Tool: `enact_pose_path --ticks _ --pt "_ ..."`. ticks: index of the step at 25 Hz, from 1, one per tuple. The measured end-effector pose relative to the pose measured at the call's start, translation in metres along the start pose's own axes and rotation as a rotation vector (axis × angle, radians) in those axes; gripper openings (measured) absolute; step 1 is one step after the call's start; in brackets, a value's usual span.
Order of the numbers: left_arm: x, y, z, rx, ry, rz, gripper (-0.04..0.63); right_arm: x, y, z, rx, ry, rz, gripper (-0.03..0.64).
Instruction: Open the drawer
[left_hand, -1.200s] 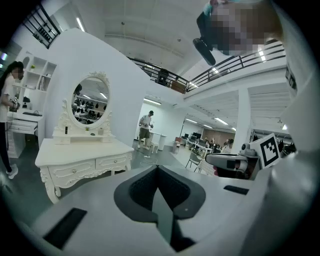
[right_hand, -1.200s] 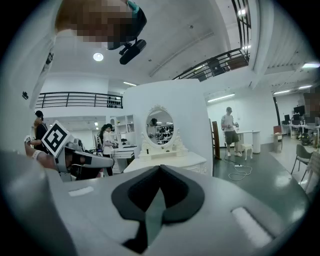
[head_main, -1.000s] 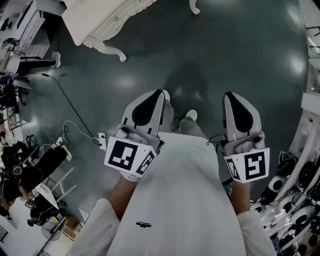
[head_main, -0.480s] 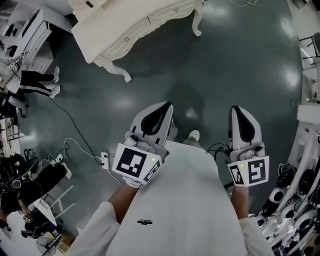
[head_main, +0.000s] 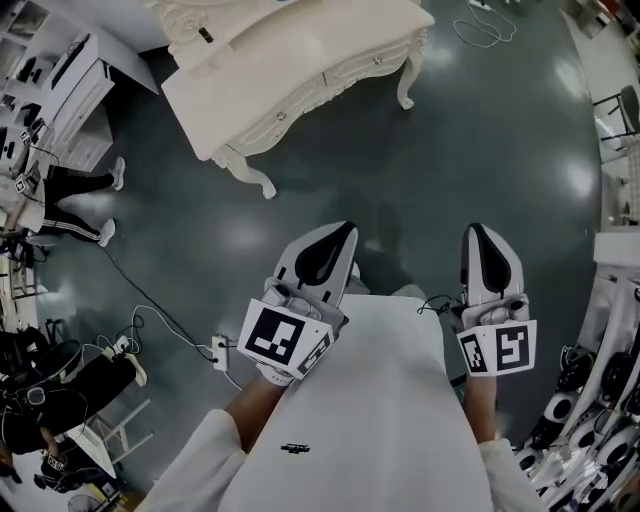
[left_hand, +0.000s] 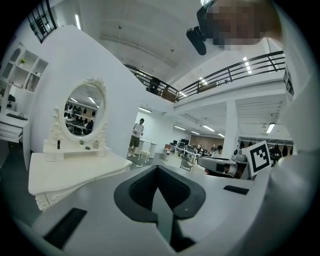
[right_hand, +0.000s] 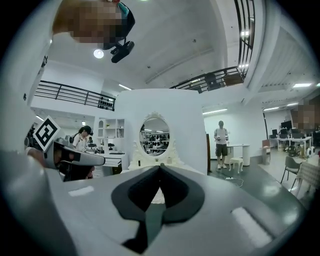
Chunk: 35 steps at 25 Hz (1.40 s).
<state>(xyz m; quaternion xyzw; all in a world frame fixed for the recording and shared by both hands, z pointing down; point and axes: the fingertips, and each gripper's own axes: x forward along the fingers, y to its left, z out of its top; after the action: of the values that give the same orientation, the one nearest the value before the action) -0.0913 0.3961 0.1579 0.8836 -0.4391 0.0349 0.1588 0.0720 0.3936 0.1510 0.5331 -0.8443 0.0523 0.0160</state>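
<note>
A white carved dressing table (head_main: 290, 50) stands at the top of the head view, its drawer fronts (head_main: 335, 82) with small knobs facing me. My left gripper (head_main: 338, 232) and right gripper (head_main: 481, 233) are held side by side over the dark floor, well short of the table. Both are shut with nothing in them. In the left gripper view the table top (left_hand: 75, 170) and its oval mirror (left_hand: 82, 110) lie ahead to the left of the jaws. From the right gripper view the mirror (right_hand: 155, 135) stands straight beyond the closed jaws.
A person (head_main: 70, 185) stands at the left by white shelves (head_main: 70, 90). Cables and a power strip (head_main: 215, 350) lie on the floor at the lower left. Robot equipment (head_main: 600, 400) crowds the right edge. Another person (right_hand: 221, 145) stands far off beside a stool.
Both grippers have moved forward toward the dressing table. The table has come much further into the head view, showing its top and drawer fronts.
</note>
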Motion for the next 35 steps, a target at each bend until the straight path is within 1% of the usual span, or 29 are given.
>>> enact_pose_path --ticks 3,6,10,14,17,22,25,27,30,35 --pt "-0.01 0.015 0.0 -0.018 -0.005 -0.009 0.008 0.01 0.019 0.002 -0.018 0.008 0.005 0.011" --pt "-0.009 0.03 -0.002 -0.009 0.003 -0.015 0.008 0.017 0.029 0.001 -0.018 0.01 0.001 0.011" --pt "-0.009 0.038 -0.007 -0.025 0.008 -0.015 0.008 0.023 0.029 -0.009 -0.007 0.036 -0.003 0.011" --pt "-0.006 0.045 -0.012 -0.049 0.017 -0.017 0.008 0.034 0.029 -0.009 0.018 0.033 -0.004 0.011" --pt "0.002 0.05 -0.01 -0.053 0.021 -0.015 0.008 0.046 0.028 -0.007 0.024 0.027 0.008 0.011" --pt "0.028 0.066 0.001 -0.042 0.019 0.012 0.009 0.076 0.008 -0.013 0.054 0.029 0.029 0.011" --pt "0.043 0.082 0.009 -0.046 0.024 0.034 0.009 0.102 0.001 -0.009 0.067 0.018 0.048 0.011" --pt "0.06 0.089 0.012 -0.034 0.036 0.04 0.009 0.12 -0.007 -0.006 0.076 0.003 0.065 0.011" --pt "0.091 0.096 0.015 -0.035 0.054 0.037 0.008 0.145 -0.028 -0.012 0.099 0.011 0.075 0.011" --pt "0.144 0.119 0.033 -0.05 0.059 0.058 0.008 0.195 -0.072 -0.016 0.12 0.052 0.07 0.011"
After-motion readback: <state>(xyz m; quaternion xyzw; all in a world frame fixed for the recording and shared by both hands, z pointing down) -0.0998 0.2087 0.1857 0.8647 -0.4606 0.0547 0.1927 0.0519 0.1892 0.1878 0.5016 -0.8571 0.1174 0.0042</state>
